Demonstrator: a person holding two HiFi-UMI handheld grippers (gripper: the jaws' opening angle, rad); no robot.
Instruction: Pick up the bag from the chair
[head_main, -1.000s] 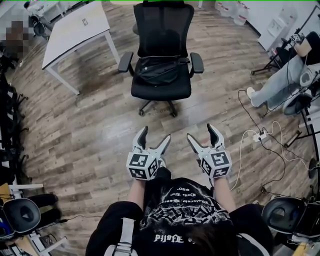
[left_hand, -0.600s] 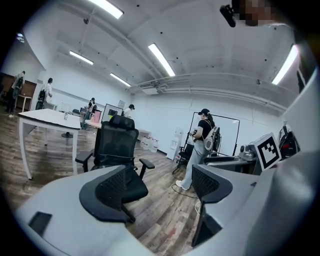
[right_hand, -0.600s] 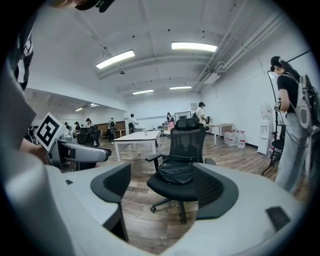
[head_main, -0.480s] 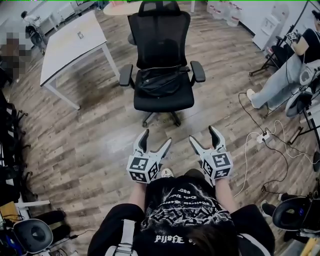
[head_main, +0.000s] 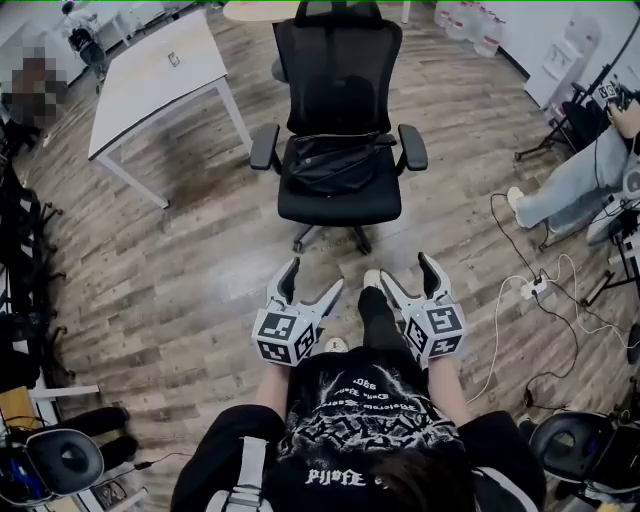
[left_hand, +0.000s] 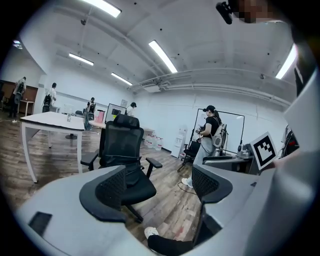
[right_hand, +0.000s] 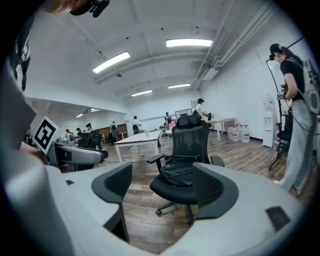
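Left gripper (head_main: 313, 273) and right gripper (head_main: 406, 267) are held released, empty; right jaws are just narrowed slightly | chair (head_main: 340, 205) is drawn nearer | bag (head_main: 332, 163) is not yet reached

Closed in on the chair (head_main: 340, 75) with the bag (head_main: 335, 165) on its seat: seen now slightly larger, lower and a little further right in the upper middle of the head view. Swung a leg (head_main: 375, 315) forward into the gap between the left gripper (head_main: 314, 274) and the right gripper (head_main: 406, 267) at frame centre, shoe (head_main: 372, 279) near the chair's wheeled base. Just narrowed the right gripper's jaws slightly, nothing between them
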